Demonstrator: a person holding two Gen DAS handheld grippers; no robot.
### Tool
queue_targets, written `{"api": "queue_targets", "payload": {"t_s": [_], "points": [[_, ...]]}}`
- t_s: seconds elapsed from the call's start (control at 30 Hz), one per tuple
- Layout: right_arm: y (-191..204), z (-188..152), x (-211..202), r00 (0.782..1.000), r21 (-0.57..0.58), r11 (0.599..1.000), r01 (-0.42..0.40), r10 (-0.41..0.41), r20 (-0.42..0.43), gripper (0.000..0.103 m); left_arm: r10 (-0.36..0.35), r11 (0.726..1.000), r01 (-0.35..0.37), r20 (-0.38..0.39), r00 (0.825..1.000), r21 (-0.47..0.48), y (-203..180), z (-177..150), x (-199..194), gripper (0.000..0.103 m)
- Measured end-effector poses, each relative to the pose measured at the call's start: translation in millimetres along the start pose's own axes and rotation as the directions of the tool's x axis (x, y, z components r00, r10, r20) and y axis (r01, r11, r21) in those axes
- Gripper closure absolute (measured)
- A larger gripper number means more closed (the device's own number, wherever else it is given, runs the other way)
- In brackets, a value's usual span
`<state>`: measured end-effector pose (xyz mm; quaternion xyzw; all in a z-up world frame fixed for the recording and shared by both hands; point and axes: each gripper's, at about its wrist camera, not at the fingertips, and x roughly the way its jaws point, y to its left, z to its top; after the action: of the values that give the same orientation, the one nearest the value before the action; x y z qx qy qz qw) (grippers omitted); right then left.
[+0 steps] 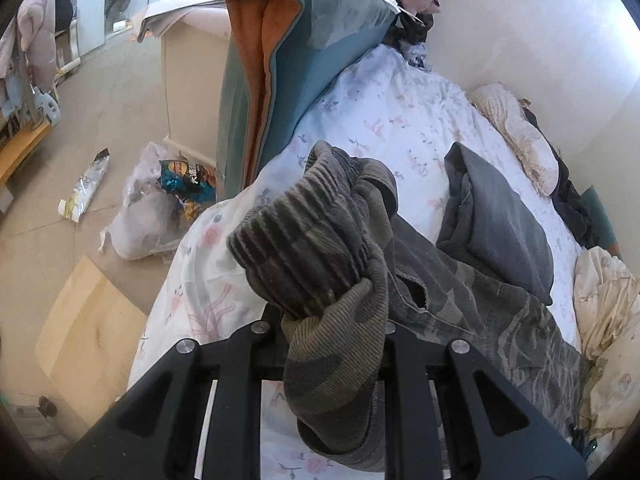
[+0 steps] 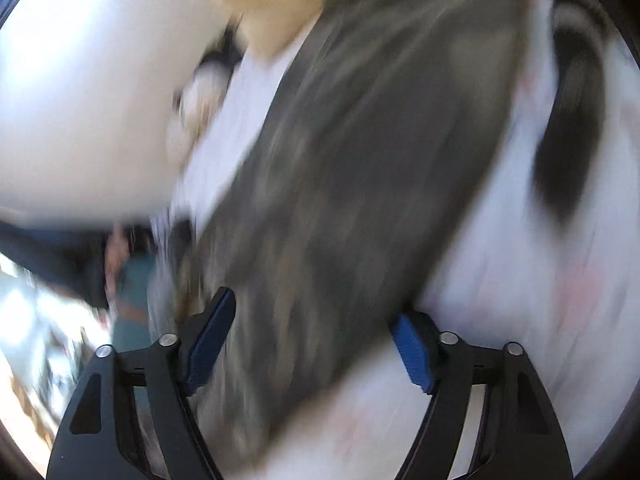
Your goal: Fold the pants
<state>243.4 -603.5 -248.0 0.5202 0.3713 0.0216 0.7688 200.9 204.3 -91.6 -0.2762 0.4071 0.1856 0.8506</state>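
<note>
Left wrist view: the left hand-held gripper [image 1: 332, 344] is clenched on the pants' [image 1: 460, 300] ribbed cuff [image 1: 304, 240], lifted over the bed [image 1: 380, 120]. The right hand-held gripper [image 2: 308, 344], jaws apart, straddles blurred pants fabric ungripped; it likely needs to clamp before folding.

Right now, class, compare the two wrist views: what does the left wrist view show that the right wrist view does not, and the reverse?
Only the left wrist view shows the left gripper shut on the ribbed cuff, grey pants behind, and a plastic bag on the floor. Only the right wrist view, heavily blurred, shows the right gripper open, its blue pads apart. Both share the camouflage pants and floral sheet.
</note>
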Motion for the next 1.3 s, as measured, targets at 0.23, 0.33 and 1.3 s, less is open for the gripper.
{"api": "queue_targets", "payload": {"t_s": [0.23, 0.33, 1.3], "points": [[-34.0, 49.8, -4.1, 0.995, 0.046, 0.998, 0.048, -0.051, 0.083, 0.1, 0.011, 0.999, -0.013, 0.054, 0.999, 0.035, -11.8, 4.7, -26.1, 0.088], [-6.9, 42.6, -17.7, 0.987, -0.07, 0.993, 0.095, -0.084, 0.139, 0.101, -0.009, 0.996, -0.001, 0.101, 0.995, 0.094, -23.7, 14.9, -55.3, 0.088], [82.2, -208.0, -132.0, 0.833, -0.277, 0.789, 0.548, -0.545, 0.093, 0.073, -0.041, 0.989, 0.062, -0.158, 0.987, 0.132, 186.4, 39.6, -112.9, 0.088]]}}
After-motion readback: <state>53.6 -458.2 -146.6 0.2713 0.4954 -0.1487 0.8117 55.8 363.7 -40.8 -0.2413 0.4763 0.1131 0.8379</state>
